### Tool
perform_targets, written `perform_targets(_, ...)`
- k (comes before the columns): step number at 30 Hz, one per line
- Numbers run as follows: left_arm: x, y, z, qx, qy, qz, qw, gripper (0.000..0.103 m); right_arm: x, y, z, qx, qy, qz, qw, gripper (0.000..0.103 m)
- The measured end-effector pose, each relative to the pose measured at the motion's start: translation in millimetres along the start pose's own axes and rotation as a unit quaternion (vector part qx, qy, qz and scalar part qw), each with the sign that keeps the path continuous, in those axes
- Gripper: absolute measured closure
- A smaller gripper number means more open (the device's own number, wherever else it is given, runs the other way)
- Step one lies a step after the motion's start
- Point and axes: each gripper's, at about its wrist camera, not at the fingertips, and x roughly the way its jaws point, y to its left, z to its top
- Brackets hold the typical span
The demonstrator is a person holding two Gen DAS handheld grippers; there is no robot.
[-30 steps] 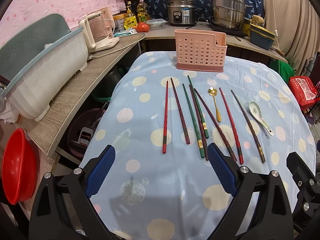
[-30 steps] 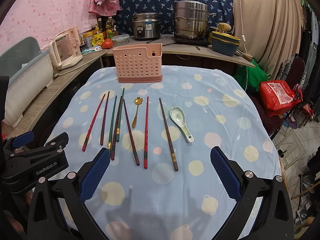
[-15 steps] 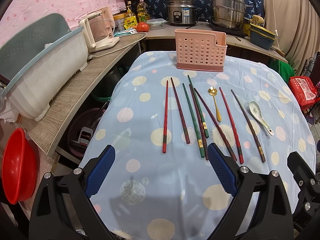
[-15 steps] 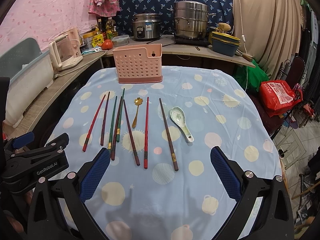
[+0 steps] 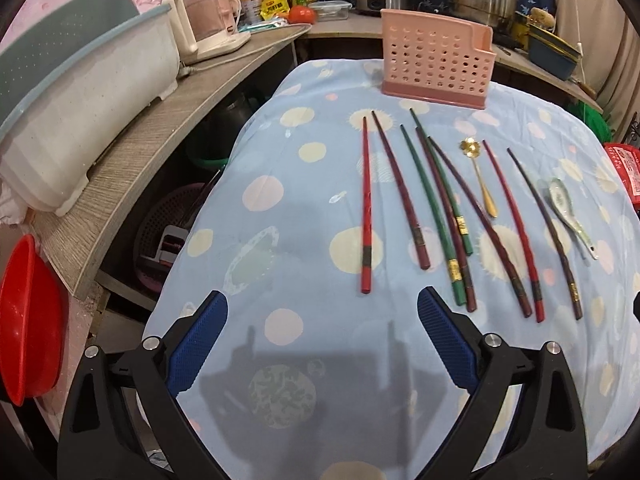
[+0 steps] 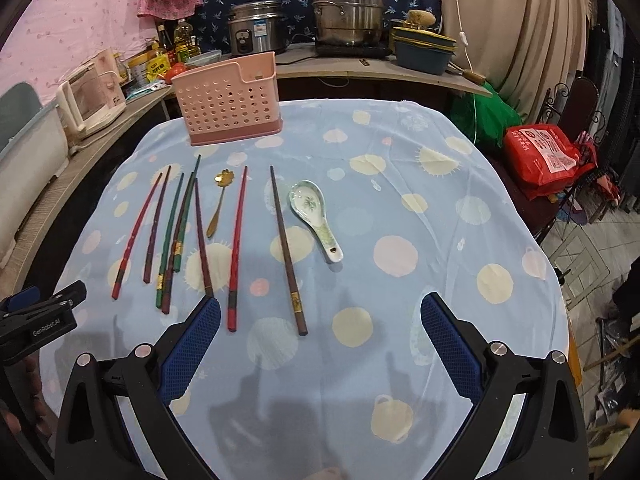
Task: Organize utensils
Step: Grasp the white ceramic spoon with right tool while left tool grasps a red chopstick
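Mostly slender lacquered chopsticks (image 6: pixel 240 246), glazed spoon (image 6: pixel 314 216) — perforated plastic caddy (image 6: pixel 230 106).

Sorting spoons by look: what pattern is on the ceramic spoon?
White ceramic spoon with a green plant motif in its bowl; clearest in the right wrist view.

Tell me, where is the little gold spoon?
The gold spoon lies flat on the tablecloth among the chopsticks, between a dark chopstick and a red one.
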Motion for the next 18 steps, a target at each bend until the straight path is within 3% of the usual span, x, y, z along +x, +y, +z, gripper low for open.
perform_targets(10, 37, -11, 6, 0.012, 0.023, -0.007, 0.9996, 0.012, 43, -17, 5, 0.012, 0.015, -0.007, 1.000, 0.008)
perform_targets(18, 57, -14, 17, 0.011, 0.032, -0.009, 0.9994, 0.013, 80, -16, 28, 0.017, 0.026, 0.014, 0.999, 0.030)
